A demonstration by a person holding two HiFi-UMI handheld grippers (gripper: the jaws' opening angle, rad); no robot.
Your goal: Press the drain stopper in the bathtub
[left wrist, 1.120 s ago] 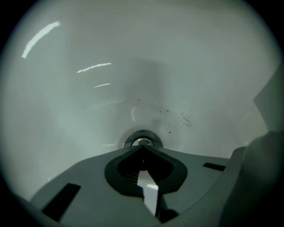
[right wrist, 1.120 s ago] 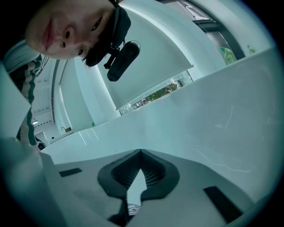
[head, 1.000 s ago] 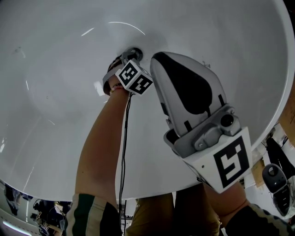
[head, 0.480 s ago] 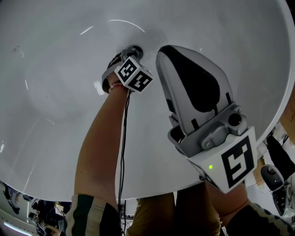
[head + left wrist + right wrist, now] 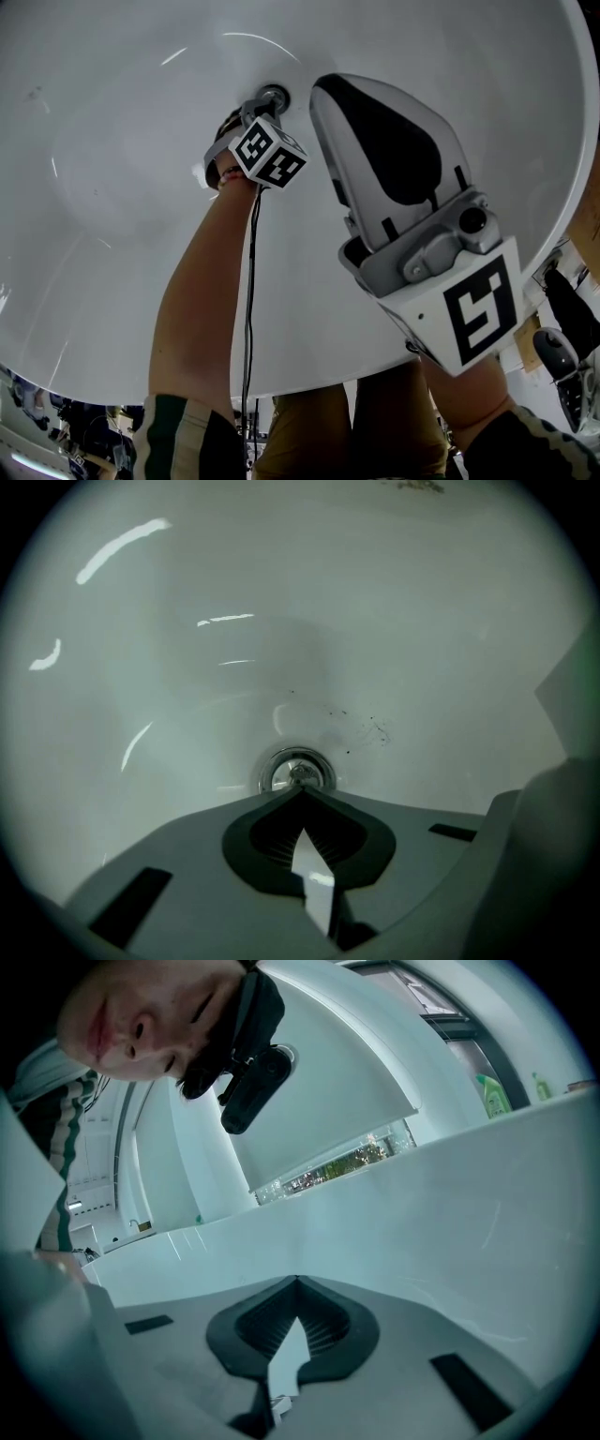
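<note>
The round chrome drain stopper sits at the bottom of the white bathtub. My left gripper points straight down at it, mostly hidden behind its marker cube. In the left gripper view the jaws are shut, with their tips right at the near edge of the stopper; contact cannot be told. My right gripper hangs high, close to the head camera, shut and empty. In its own view its tips face the tub's white wall.
A black cable runs along the left forearm. Dark specks dot the tub floor beyond the drain. Green bottles stand on a ledge above the tub rim. Dark gear lies outside the tub at the right.
Only the head view has shifted a little. The left gripper stays over the drain, the right stays raised, and both remain shut.
</note>
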